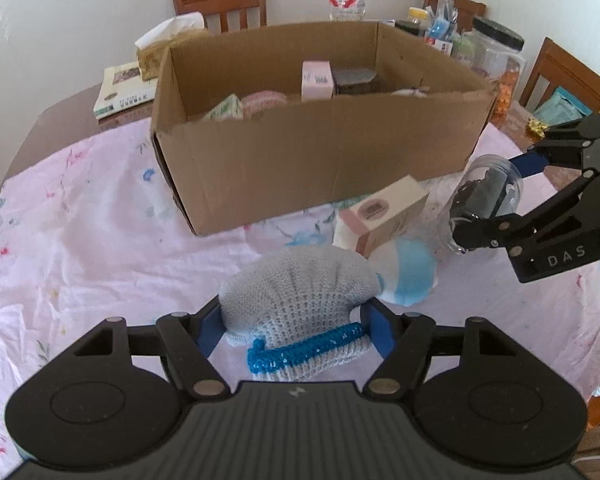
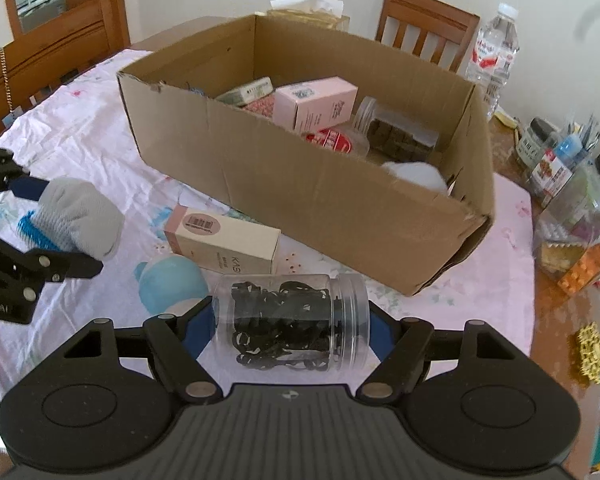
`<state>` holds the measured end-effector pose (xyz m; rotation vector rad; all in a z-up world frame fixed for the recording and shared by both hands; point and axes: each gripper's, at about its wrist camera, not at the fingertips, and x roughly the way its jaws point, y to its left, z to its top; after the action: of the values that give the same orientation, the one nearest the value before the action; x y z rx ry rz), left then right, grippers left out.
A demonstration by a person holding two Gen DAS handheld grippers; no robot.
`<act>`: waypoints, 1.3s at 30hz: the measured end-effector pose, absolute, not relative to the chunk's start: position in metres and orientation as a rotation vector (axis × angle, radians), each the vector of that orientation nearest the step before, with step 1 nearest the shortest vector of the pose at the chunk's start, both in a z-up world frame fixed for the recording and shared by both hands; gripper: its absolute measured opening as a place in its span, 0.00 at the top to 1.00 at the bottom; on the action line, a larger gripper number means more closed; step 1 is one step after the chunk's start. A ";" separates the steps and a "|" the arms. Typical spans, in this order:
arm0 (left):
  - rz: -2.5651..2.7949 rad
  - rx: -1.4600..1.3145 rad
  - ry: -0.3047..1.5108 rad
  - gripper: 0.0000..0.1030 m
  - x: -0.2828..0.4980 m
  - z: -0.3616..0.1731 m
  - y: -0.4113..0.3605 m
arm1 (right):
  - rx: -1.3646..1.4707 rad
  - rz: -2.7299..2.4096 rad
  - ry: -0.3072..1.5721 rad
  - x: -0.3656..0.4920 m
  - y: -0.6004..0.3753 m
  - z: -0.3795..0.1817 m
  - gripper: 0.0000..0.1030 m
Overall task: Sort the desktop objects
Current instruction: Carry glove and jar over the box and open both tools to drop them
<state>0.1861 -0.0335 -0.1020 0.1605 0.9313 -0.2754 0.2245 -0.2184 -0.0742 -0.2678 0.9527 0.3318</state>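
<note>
Holding a grey knitted glove with blue cuff (image 1: 300, 304) clamped in my left gripper (image 1: 296, 328) and a clear plastic jar of black bits (image 2: 292, 324) clamped in my right gripper (image 2: 290, 332), both just short of the open brown cardboard box (image 2: 332, 200), I judge the next move is lifting over its near wall.

A coarse knitted wool hat (image 1: 300, 300), a clear glossy plastic jar (image 2: 292, 320), a matt corrugated cardboard box (image 1: 320, 152).
</note>
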 end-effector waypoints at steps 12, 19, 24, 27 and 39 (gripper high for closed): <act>-0.333 0.133 0.887 0.31 0.188 -0.056 -0.032 | -0.286 0.338 0.908 0.209 -0.220 -0.029 0.23; -0.357 0.133 0.867 0.31 0.195 -0.038 -0.030 | -0.312 0.333 0.869 0.211 -0.218 -0.008 0.23; -0.370 0.142 0.846 0.31 0.203 -0.026 -0.029 | -0.315 0.324 0.840 0.220 -0.218 0.005 0.23; -0.380 0.146 0.836 0.31 0.212 -0.020 -0.028 | -0.311 0.318 0.829 0.228 -0.219 0.011 0.23; -0.399 0.171 0.792 0.31 0.246 -0.004 -0.028 | -0.329 0.311 0.789 0.257 -0.215 0.025 0.23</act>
<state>0.2458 -0.0276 -0.0039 0.1712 0.7917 -0.3986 0.2570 -0.2154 0.0249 -0.3294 0.7891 0.3114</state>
